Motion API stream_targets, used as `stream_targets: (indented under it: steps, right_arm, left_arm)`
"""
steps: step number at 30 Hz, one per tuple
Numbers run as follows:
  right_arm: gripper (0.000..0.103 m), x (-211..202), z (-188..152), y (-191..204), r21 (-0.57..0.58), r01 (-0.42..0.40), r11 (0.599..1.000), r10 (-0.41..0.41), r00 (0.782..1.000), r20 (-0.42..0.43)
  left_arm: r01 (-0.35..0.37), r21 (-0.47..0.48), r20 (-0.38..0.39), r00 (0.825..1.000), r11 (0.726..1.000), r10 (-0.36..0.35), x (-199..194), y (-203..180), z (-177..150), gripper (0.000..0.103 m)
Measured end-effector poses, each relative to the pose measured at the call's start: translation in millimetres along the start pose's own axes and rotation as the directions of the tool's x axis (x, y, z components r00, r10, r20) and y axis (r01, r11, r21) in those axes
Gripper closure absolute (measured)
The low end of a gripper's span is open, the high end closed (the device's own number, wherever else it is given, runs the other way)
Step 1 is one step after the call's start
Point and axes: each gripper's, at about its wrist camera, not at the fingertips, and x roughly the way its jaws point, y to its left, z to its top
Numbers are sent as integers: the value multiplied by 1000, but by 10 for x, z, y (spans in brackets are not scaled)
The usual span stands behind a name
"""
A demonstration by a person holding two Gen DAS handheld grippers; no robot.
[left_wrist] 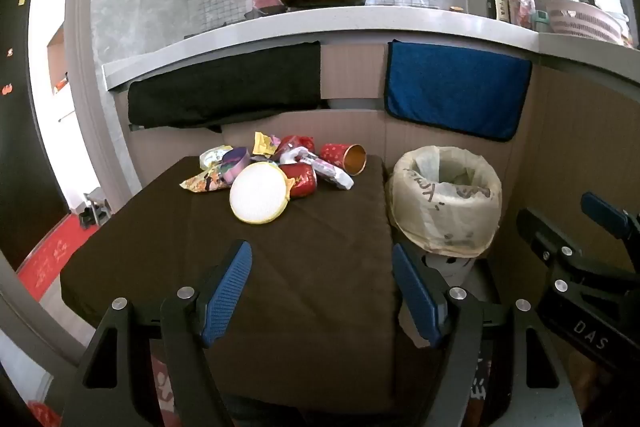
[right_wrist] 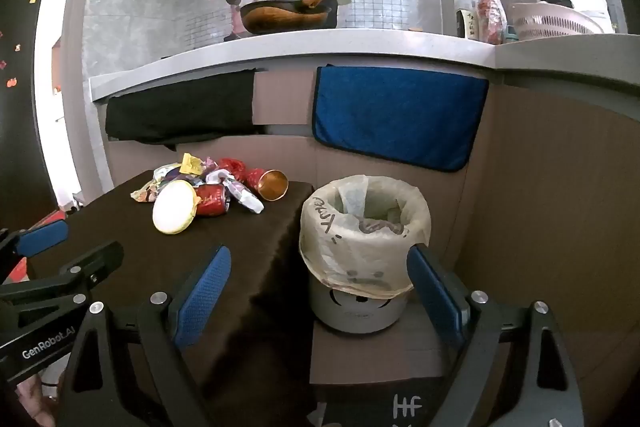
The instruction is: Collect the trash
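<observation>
**A:** Where is the trash?

**B:** It sits in a loose pile [left_wrist: 276, 173] on a dark brown table [left_wrist: 280, 287], at the edge farthest from both grippers. A small bin [right_wrist: 362, 247] lined with a pale plastic bag stands just beside the table, lower than the tabletop, to the right of the pile.

**A:** What is in the pile?

**B:** Crumpled snack wrappers, a red paper cup [left_wrist: 344, 158] lying on its side with its mouth toward the bin, a squashed red can [left_wrist: 300, 179], and a round white lid with a yellow rim [left_wrist: 259, 192] leaning at the front.

**A:** How would they handle?

**B:** All look light. The wrappers are soft and slippery, so pinch a bunched fold. The cup probably crushes easily; grip across its wall. The lid looks stiff; take it by the rim.

**A:** And the claws?

**B:** The left gripper [left_wrist: 322, 291] and right gripper [right_wrist: 320, 291] both stand wide apart, holding nothing, well short of the pile.
</observation>
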Motion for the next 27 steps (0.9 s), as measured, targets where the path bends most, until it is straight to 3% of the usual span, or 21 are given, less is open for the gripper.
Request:
stream_targets:
  steps: [27]
  right_arm:
    - [15, 19, -3, 48, -1, -10, 1000, 10, 1000, -7]
  left_arm:
    - [4, -1, 0, 1000, 1000, -4, 13, -15, -7, 30]
